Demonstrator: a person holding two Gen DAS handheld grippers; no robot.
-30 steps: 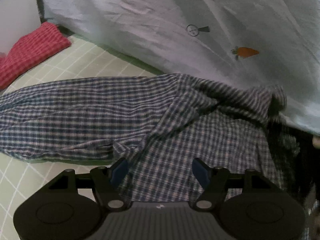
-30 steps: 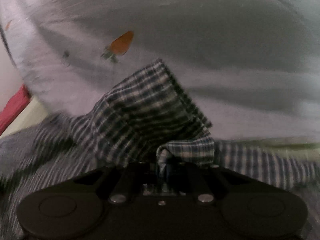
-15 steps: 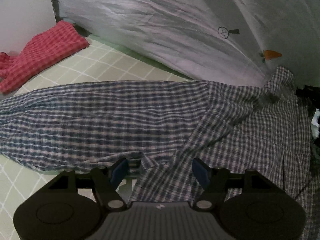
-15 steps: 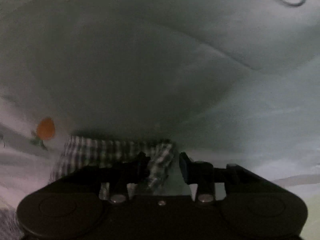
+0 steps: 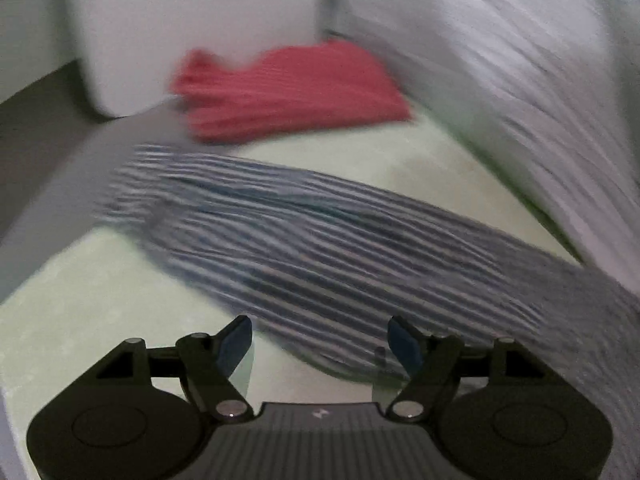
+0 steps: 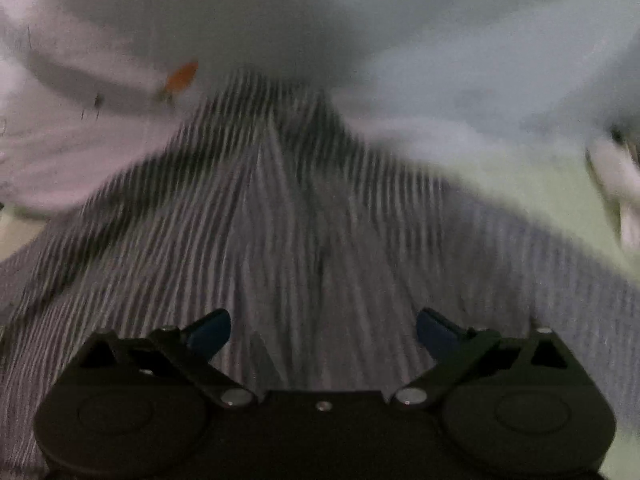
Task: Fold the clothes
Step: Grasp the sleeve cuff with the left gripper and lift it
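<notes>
Sprawling across the pale green bed sheet (image 5: 120, 312), the blue-and-white checked shirt (image 5: 320, 248) lies stretched in a long band from the far left toward the near right of the left wrist view (all of it smeared by motion blur, so the check reads as stripes). One narrow end of it reaches toward the red checked garment (image 5: 288, 92), which sits bunched at the far edge of the bed beside a white wall (image 5: 192, 20); whether the two cloths touch is not clear.

Left gripper (image 5: 320, 346) low over the near edge of the shirt, its blue-tipped fingers (image 5: 234, 344) spread wide apart, nothing between them. The right-hand finger overlaps the shirt's hem in the picture, the left-hand one is over bare sheet.

Over to the right wrist view: the shirt fills the middle, rising to a peak against the pale grey-white quilt (image 6: 400, 40) behind it, with a small orange carrot print (image 6: 182, 76) on the quilt just left of that peak. Right gripper (image 6: 324, 330) is directly above the cloth, fingers (image 6: 210, 330) parted wide and empty, the fabric lying loose beneath them. A strip of green sheet shows at the right, past the shirt's edge.

The same quilt banks up along the right of the left wrist view.
</notes>
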